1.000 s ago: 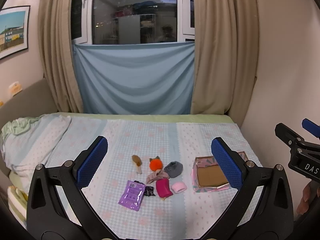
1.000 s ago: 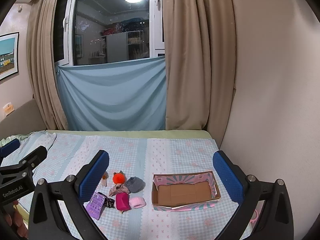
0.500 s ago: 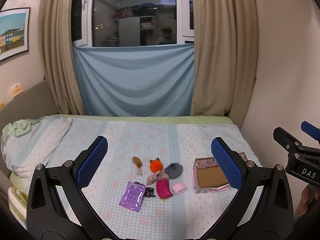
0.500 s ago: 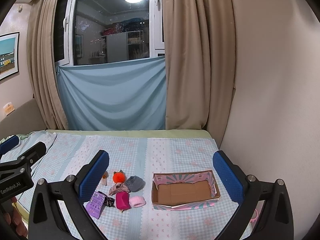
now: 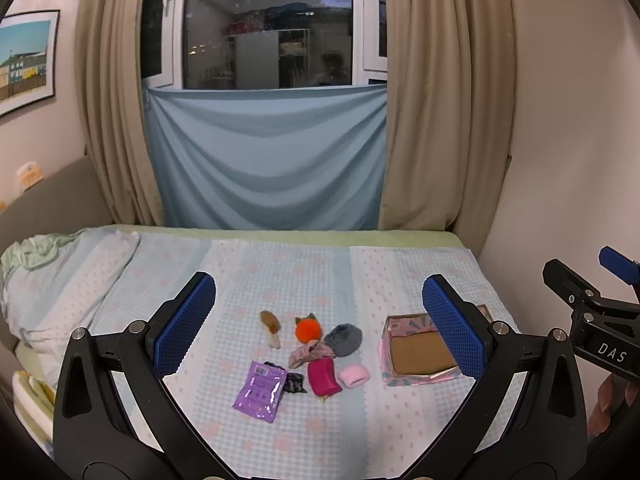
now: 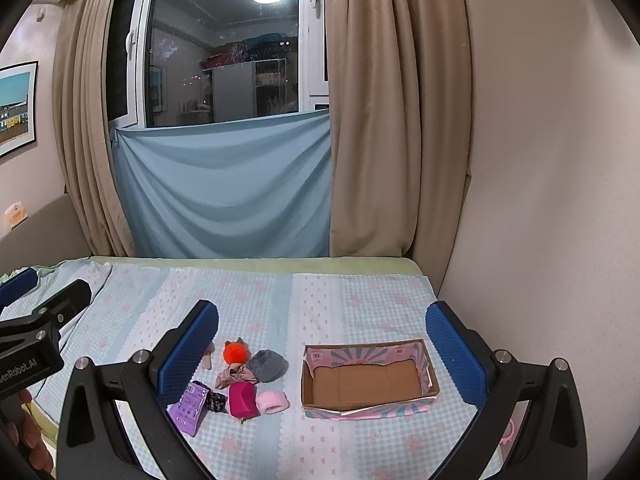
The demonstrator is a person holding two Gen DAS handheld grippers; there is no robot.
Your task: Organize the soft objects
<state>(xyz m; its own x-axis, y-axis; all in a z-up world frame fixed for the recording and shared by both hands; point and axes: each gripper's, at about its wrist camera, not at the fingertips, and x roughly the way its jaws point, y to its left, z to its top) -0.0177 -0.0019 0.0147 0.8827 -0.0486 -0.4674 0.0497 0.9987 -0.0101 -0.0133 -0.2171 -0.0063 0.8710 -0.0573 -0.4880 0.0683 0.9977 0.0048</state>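
The left gripper [image 5: 318, 330] and right gripper [image 6: 322, 354] are both hanging wide apart above the bed [image 6: 360, 296], grasping nothing. The small pile of soft toys and cloths [image 6: 248, 380] is lying at 9 o'clock from the empty cardboard box [image 6: 368, 380], probably waiting to go inside.

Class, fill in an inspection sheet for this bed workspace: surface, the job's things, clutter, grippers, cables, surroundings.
Surface: bedspread, pale blue check, laid flat.
Job's things: cardboard box empty; left of it an orange pom-pom, grey cloth, magenta pouch, pink roll, beige scrunchie.
Clutter: purple packet; small dark wrapper.
Grippers: left gripper and right gripper both open, empty, above the bed.
Cables: nothing seen.
Surroundings: window, beige curtains, blue sheet, framed picture.
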